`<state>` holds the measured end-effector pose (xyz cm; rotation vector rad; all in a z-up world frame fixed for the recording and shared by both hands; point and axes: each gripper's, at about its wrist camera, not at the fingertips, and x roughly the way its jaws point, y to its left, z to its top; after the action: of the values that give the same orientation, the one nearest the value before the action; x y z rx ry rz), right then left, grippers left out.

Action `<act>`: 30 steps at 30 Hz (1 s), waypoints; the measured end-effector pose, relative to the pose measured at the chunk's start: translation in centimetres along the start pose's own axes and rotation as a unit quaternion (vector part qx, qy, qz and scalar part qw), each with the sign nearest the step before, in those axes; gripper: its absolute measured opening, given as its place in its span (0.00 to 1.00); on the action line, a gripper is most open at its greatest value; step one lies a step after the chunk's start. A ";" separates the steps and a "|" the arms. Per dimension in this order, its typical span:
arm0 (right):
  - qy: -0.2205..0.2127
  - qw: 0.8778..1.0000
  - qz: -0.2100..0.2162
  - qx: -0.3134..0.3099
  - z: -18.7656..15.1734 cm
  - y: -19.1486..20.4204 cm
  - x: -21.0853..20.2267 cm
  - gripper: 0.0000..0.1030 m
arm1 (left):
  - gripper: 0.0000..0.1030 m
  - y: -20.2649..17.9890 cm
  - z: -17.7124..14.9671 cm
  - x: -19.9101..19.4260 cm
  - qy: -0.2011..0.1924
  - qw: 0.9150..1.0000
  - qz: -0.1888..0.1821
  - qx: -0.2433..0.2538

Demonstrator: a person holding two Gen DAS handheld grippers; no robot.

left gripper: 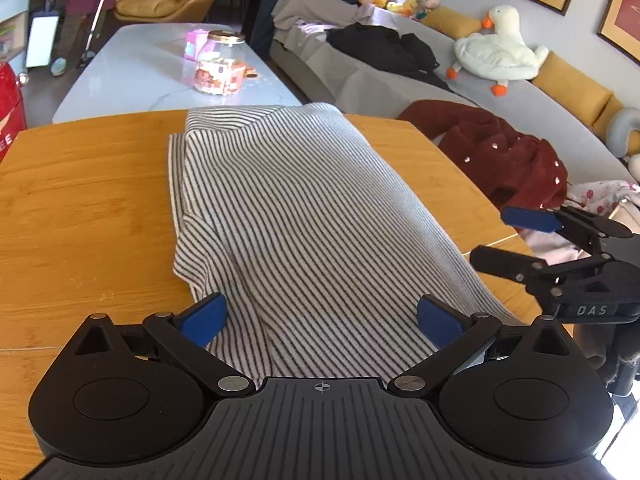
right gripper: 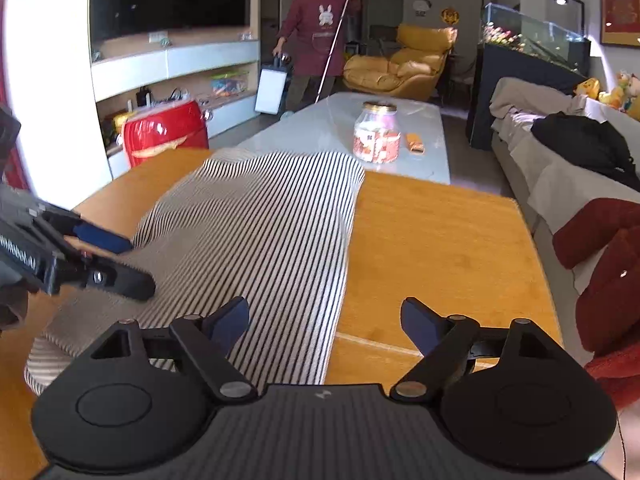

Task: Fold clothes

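Note:
A black-and-white striped garment lies lengthwise on the wooden table, folded into a long strip. My left gripper is open, its blue pads on either side of the garment's near end, holding nothing. My right gripper is open and empty over the garment's right edge near the table's front. In the left wrist view the right gripper shows at the right, jaws apart. In the right wrist view the left gripper shows at the left over the striped garment.
A pale low table with a glass jar stands beyond the wooden table. A grey sofa on the right holds a red coat, black clothes and a plush goose. A person with a mop stands at the back.

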<state>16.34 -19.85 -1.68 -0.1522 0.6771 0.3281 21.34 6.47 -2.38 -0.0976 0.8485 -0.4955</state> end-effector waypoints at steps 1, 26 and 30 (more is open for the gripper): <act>0.003 1.000 -0.002 -0.006 -0.5 0.3 0.3 0.82 | 1.00 0.1 -0.1 -0.1 0.001 1.000 0.002 -0.001; -0.030 0.996 0.043 -0.077 0.3 2.8 -4.9 0.93 | 1.00 1.1 -4.1 -5.2 0.027 0.996 0.058 0.062; -0.002 0.988 0.059 -0.141 -0.6 5.0 -3.2 0.93 | 1.00 1.3 -3.5 -6.2 0.014 0.996 0.072 0.059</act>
<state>11.94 -16.08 -0.27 -0.3817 0.6353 0.5382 15.79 10.85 -0.80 0.0792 0.8447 -0.4103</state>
